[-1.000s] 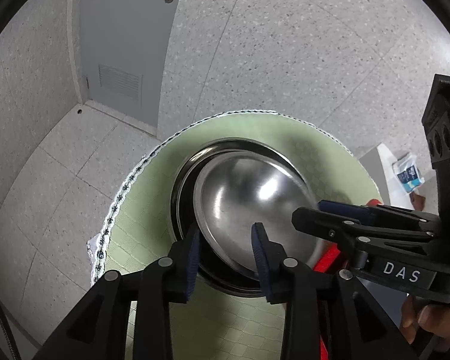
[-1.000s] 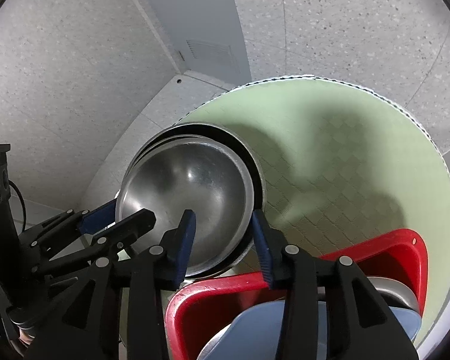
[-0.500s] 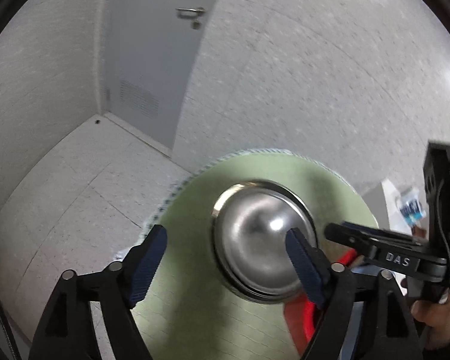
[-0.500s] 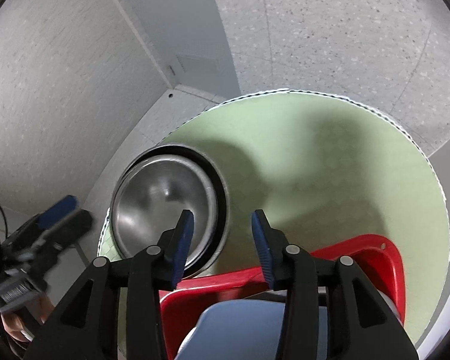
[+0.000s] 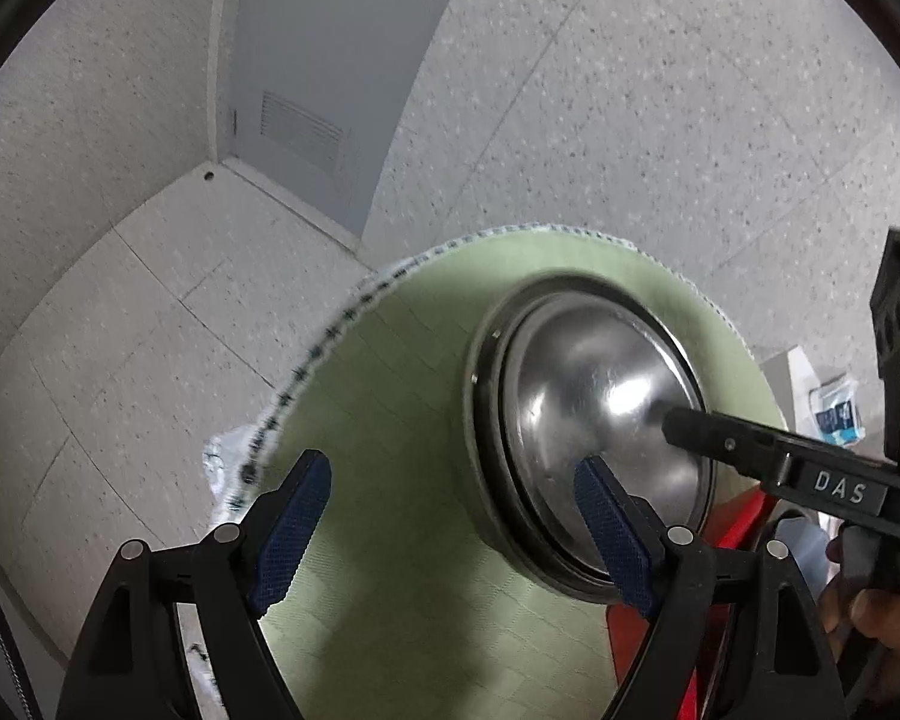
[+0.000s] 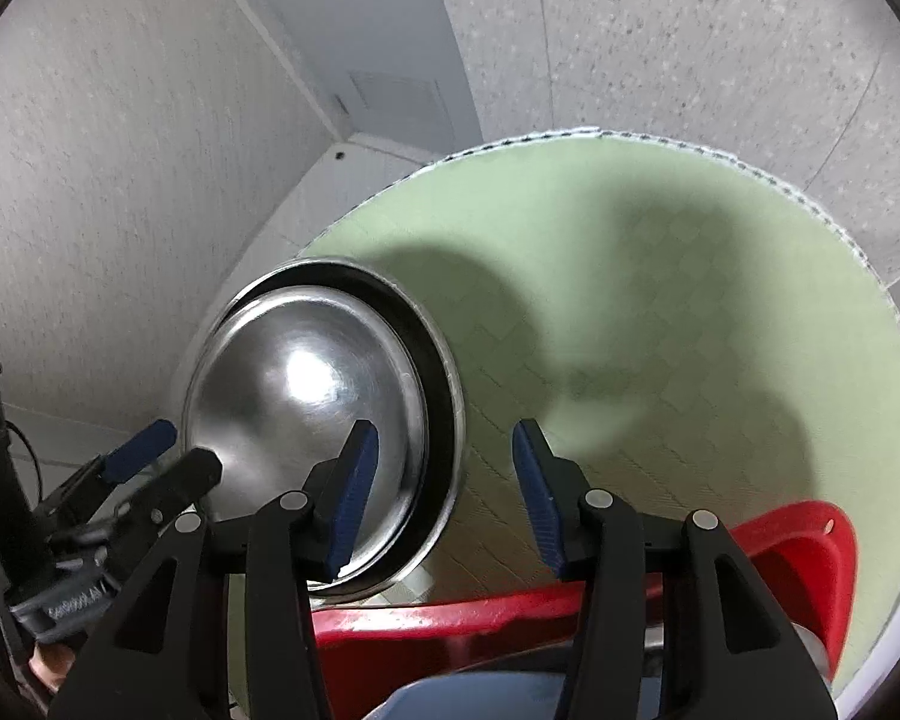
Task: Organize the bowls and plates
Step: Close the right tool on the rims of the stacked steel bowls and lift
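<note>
A shiny steel bowl [image 5: 594, 414] sits nested inside a wider steel bowl [image 5: 485, 420] on the round green table mat [image 5: 390, 432]. My left gripper [image 5: 450, 522] is open wide, nothing between its pads, with its right pad in front of the bowl's near rim. From the right, my right gripper [image 5: 681, 427] reaches over the same bowl. In the right wrist view the steel bowl [image 6: 294, 396] lies left of centre in the wider bowl [image 6: 450, 414]. My right gripper [image 6: 444, 492] hangs over their right rims; its jaws are opening and press on nothing. The left gripper [image 6: 168, 459] shows at lower left.
A red plastic basket [image 6: 810, 552] stands at the mat's near edge and holds a blue-grey dish [image 6: 480, 696]. The mat's right half [image 6: 690, 300] is bare. A grey door [image 5: 306, 60] and tiled floor lie beyond. A hand [image 5: 870, 606] holds the right gripper.
The left jaws, narrow around the bowl's near rim a second ago, have let go and opened wide. The right jaws have widened too. Both grippers shifted slightly over the bowls.
</note>
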{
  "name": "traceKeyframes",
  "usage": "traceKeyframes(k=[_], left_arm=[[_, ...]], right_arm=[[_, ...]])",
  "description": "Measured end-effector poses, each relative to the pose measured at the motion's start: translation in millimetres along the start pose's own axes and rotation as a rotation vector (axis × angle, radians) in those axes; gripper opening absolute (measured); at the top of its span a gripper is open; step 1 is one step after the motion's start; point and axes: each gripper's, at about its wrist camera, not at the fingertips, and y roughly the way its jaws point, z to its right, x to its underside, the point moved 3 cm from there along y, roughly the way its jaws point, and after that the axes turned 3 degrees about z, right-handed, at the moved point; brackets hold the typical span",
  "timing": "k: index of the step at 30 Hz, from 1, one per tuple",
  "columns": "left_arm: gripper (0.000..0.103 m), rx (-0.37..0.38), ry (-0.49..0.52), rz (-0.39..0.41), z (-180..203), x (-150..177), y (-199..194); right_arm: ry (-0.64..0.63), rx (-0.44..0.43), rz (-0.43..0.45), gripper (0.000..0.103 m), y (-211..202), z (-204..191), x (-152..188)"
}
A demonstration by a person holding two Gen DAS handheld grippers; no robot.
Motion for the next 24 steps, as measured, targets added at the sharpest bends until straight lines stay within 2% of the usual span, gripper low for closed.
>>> traceKeyframes(k=[9,12,14,24], left_arm=[[0.076,0.017,0.001,-0.042,2,-7,29],[0.068,0.041,0.006,-0.065,5,-8,36],[0.052,0.064,0.017,-0.083,9,-8,40],[0.044,0.018,0.027,-0.065,11,-15,41]], right_arm=[[-0.025,0.003,-0.054,0.048,21,-5,0],[-0.044,-0.004,-0.076,0.048,28,-10,1],[-0.053,-0.008,-0.085,0.047,31,-13,3],[-0.05,-0.005,-0.05,0.045,32,-17,7]])
